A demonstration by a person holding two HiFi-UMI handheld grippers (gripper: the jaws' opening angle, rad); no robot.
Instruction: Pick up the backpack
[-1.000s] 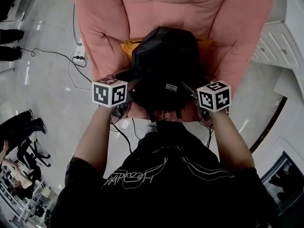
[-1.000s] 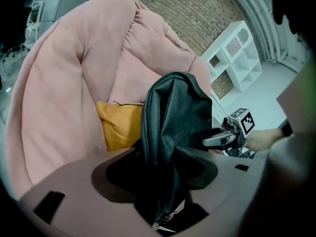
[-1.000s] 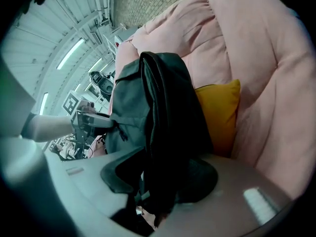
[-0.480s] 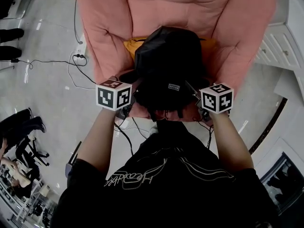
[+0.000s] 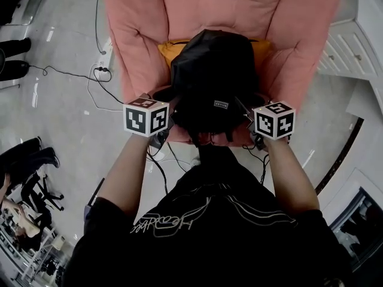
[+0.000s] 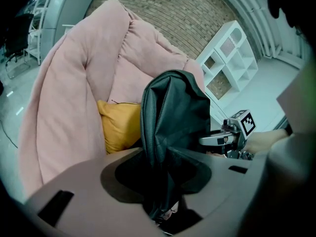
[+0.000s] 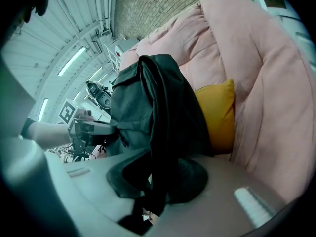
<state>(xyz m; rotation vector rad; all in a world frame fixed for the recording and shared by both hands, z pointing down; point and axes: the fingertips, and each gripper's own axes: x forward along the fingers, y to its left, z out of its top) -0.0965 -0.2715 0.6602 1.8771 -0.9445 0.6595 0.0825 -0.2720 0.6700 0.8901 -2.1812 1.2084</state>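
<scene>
With the fingers of the left gripper (image 6: 163, 206) and right gripper (image 7: 148, 206) closing on bunched fabric at either side of the black backpack (image 5: 214, 76), which stands on the pink armchair (image 5: 197, 11), I would wait for firm clamps, then raise both evenly.

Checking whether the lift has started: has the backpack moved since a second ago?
No. The backpack stays put against the yellow cushion on the pink armchair; only the view shifted slightly.

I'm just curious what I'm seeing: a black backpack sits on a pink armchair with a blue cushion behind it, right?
Not quite: the cushion is yellow, not blue, as the left gripper view shows. The backpack is black and the armchair pink.
</scene>
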